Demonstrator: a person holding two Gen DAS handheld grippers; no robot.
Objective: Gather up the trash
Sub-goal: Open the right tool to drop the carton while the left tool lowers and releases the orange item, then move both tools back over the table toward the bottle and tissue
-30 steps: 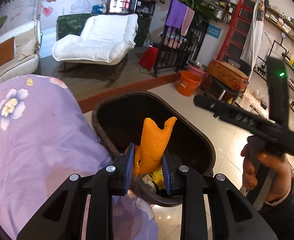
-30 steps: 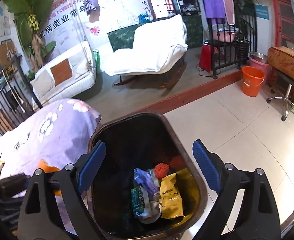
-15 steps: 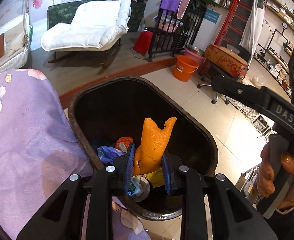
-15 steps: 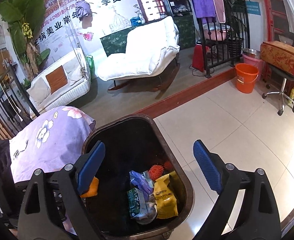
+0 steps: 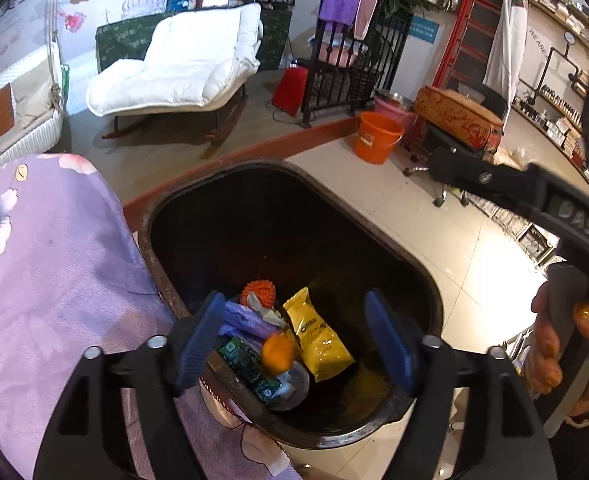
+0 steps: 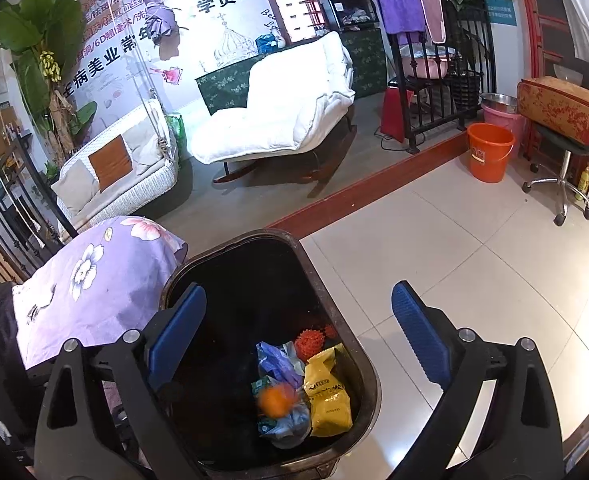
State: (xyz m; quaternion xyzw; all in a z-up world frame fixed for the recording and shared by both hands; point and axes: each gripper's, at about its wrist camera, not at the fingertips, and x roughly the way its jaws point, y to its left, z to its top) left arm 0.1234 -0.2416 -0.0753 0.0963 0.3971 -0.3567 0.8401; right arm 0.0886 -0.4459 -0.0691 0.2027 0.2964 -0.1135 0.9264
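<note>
A dark trash bin (image 5: 410, 248) (image 6: 368, 364) stands on the floor beside a purple flowered cloth. My left gripper (image 5: 294, 336) is open and empty above the bin. An orange peel (image 5: 277, 353) (image 6: 275, 399), blurred, is inside the bin on the trash pile. The pile holds a yellow snack bag (image 5: 318, 336) (image 6: 328, 398), a purple wrapper (image 5: 246, 320), a green packet (image 5: 242, 360) and a red-orange spiky ball (image 5: 257, 292) (image 6: 310, 340). My right gripper (image 6: 298, 340) is open and empty over the bin; its body shows at the right of the left wrist view (image 5: 534, 200).
The purple flowered cloth (image 5: 46, 264) (image 6: 94, 284) covers a surface left of the bin. An orange bucket (image 6: 490, 152), a rolling stool (image 6: 562, 168), a white rocking lounger (image 6: 290, 108) and a black metal rack (image 6: 446, 92) stand beyond on the floor.
My left gripper opened and let go of the orange peel, which dropped into the bin. The view moved further over the bin. My right gripper stayed open, shifting slightly.
</note>
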